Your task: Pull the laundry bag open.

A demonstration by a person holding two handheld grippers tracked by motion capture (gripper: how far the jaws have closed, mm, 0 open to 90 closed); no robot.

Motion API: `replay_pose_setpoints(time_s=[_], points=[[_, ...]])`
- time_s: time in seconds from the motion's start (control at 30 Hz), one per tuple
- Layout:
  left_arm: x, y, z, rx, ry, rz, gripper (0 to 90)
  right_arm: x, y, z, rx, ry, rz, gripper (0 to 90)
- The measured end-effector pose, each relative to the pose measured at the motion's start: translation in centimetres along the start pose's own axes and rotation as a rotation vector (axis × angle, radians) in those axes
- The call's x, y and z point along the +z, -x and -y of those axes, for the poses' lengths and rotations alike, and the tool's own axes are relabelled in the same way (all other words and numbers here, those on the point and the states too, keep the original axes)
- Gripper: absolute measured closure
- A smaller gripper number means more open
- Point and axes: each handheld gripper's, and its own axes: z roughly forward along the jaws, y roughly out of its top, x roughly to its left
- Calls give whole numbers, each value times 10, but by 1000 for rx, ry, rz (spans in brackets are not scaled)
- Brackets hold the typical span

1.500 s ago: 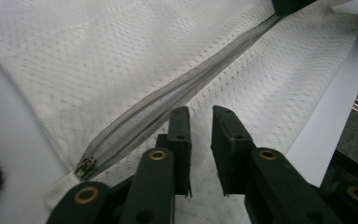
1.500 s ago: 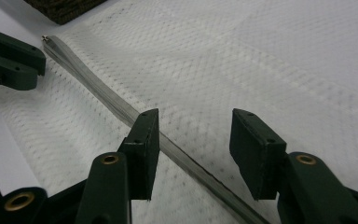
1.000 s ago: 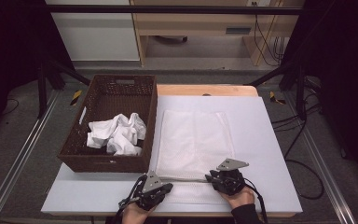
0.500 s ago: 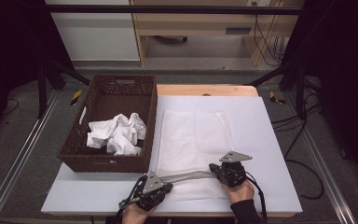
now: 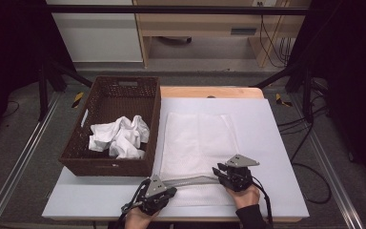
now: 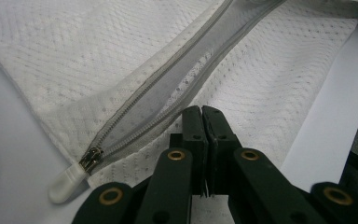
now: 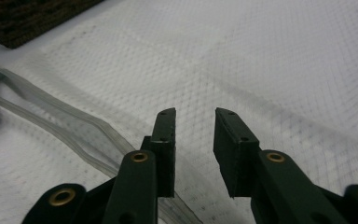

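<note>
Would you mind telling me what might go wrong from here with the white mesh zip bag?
The left gripper is shut on an edge of the white mesh zip bag at its open grey zipper; a tug could drag the bag. The right gripper, jaws just opening, holds nothing, so the opening may sag shut.

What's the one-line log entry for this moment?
bag: flat on table, zipper open | left gripper: shut on bag edge | right gripper: just opening, nothing between jaws | basket: white cloth inside

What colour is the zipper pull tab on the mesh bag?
White, on a metal slider; the zipper pull tab on the mesh bag shows best in the left gripper view.
</note>
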Motion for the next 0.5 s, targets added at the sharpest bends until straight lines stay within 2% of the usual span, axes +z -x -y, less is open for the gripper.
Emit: replay_pose_setpoints(time_s=[0.13,0.23,0.3,0.5], points=[[0,0,0,-1,1,1,870,-5,-8,-6,-26,32,-27,621],[0,0,0,0,0,0,869,-4,-16,-9,-40,35,-59,577],[0,0,0,3,-1,-1,869,-1,-21,-8,-38,15,-82,539],[0,0,0,8,-3,-3,869,7,-24,-2,-39,-24,-80,470]])
